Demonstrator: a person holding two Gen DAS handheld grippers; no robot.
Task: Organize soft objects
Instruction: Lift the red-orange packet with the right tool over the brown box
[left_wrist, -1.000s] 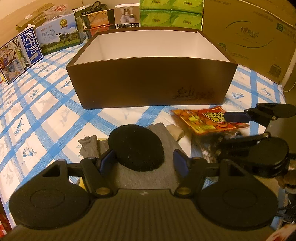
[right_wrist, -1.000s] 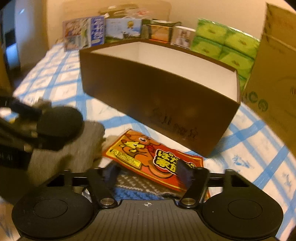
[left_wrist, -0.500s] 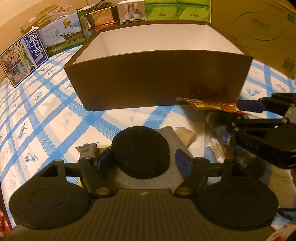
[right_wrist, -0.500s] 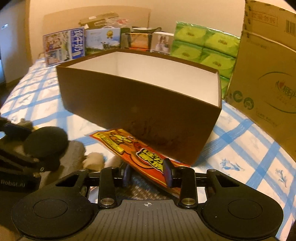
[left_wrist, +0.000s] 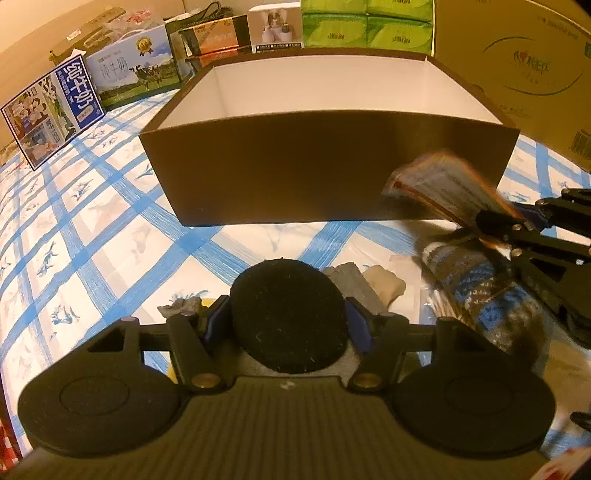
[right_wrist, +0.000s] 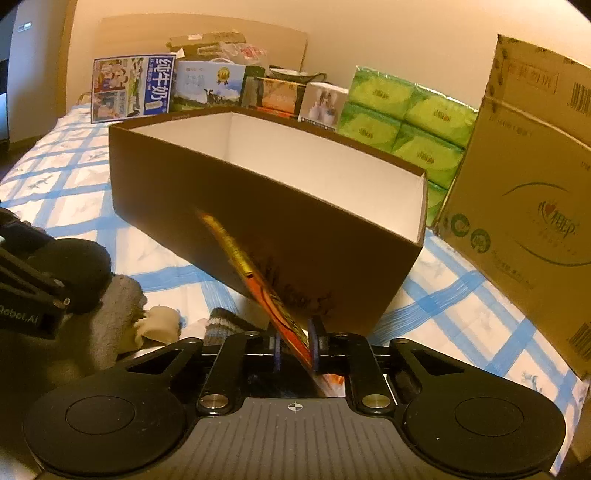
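The right gripper (right_wrist: 295, 349) had just been closing, its jaws narrow on the orange packet (right_wrist: 255, 280). Pinched at one edge, it could slip or snag the brown box (right_wrist: 258, 206) wall. The left gripper (left_wrist: 286, 321) had jaws closing around the black round pad (left_wrist: 288, 314); actual contact was unclear.

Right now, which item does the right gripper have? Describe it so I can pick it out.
Find the big brown box on the blue-checked bedsheet. In front of its near wall, the right gripper has its jaws shut on a flat orange packet, tilted up edge-on. It is the only glossy printed item; its neighbours are socks and a black fuzzy pad.
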